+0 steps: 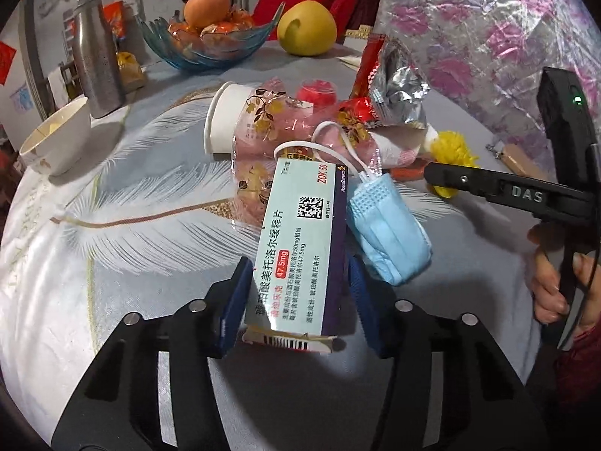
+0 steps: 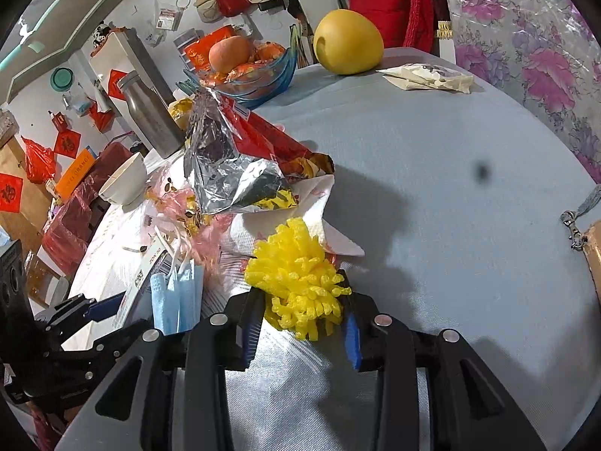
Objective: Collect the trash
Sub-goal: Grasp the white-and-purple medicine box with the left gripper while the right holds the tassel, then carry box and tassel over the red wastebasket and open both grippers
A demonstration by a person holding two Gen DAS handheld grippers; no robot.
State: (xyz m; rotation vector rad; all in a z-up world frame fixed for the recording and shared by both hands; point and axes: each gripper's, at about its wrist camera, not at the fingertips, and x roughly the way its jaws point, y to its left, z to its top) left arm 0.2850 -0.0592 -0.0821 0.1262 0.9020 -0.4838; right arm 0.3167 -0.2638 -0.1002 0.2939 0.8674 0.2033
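Note:
My left gripper point(image 1: 298, 285) is shut on a pale blue medicine box point(image 1: 300, 240), held above the tablecloth. A blue face mask point(image 1: 387, 225) hangs against the box's right side. Beyond them lies a trash pile: a paper cup point(image 1: 225, 120), pink cellophane point(image 1: 270, 112), a red and silver foil wrapper point(image 1: 394, 90) and a tissue. My right gripper point(image 2: 302, 315) is shut on a yellow foam fruit net point(image 2: 296, 278). The foil wrapper point(image 2: 229, 165), the tissue point(image 2: 315, 218), the mask point(image 2: 176, 300) and the box point(image 2: 144, 274) also show in the right wrist view.
A blue glass fruit bowl point(image 1: 210, 49), a yellow pomelo point(image 1: 306, 26), a steel flask point(image 1: 97, 64) and a white bowl point(image 1: 56, 139) stand at the table's far side. A flat white packet point(image 2: 428, 75) lies near the pomelo point(image 2: 347, 41). A key clip point(image 2: 571, 225) lies at the right edge.

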